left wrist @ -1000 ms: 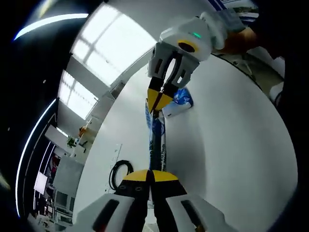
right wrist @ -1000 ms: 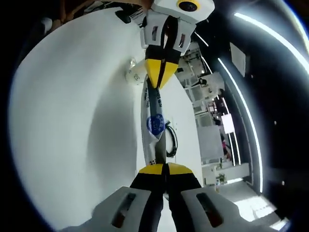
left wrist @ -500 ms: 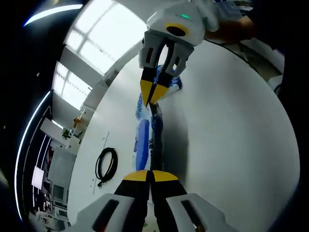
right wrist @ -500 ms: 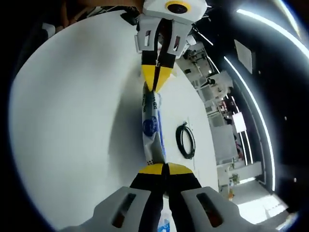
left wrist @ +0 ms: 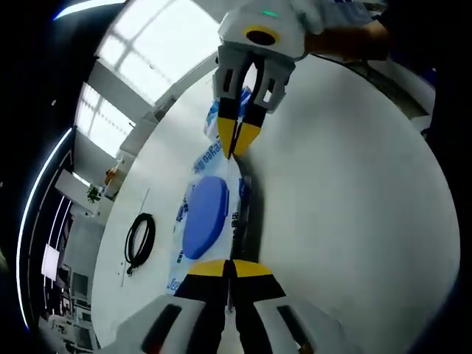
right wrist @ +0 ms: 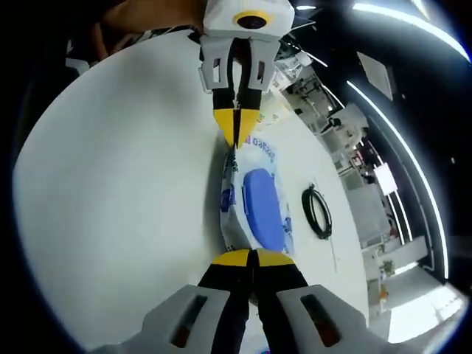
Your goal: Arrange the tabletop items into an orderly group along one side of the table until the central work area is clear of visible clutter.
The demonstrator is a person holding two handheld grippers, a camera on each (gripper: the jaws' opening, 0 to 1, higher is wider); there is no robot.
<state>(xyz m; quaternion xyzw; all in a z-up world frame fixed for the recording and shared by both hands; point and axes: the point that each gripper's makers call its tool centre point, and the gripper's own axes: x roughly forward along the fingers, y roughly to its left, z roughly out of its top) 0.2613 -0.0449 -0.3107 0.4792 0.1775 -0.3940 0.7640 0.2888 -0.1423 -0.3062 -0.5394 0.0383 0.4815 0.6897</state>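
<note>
Both the left gripper (left wrist: 231, 267) and the right gripper (right wrist: 251, 256) have their jaws clamped on opposite ends of the wet-wipes pack (left wrist: 204, 215), held above the white worktop (left wrist: 346, 199), which next likely needs carrying sideways and setting down near the edge.

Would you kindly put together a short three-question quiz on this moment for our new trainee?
1. True or false: the left gripper and the right gripper each pinch an opposite end of the wipes pack.
2. What colour is the oval lid on the pack's face?
A. red
B. blue
C. green
3. Fill in the blank: the black item lying on the white table beside the pack is a coiled ____.

Key: 1 true; 2 B; 3 cable.
</note>
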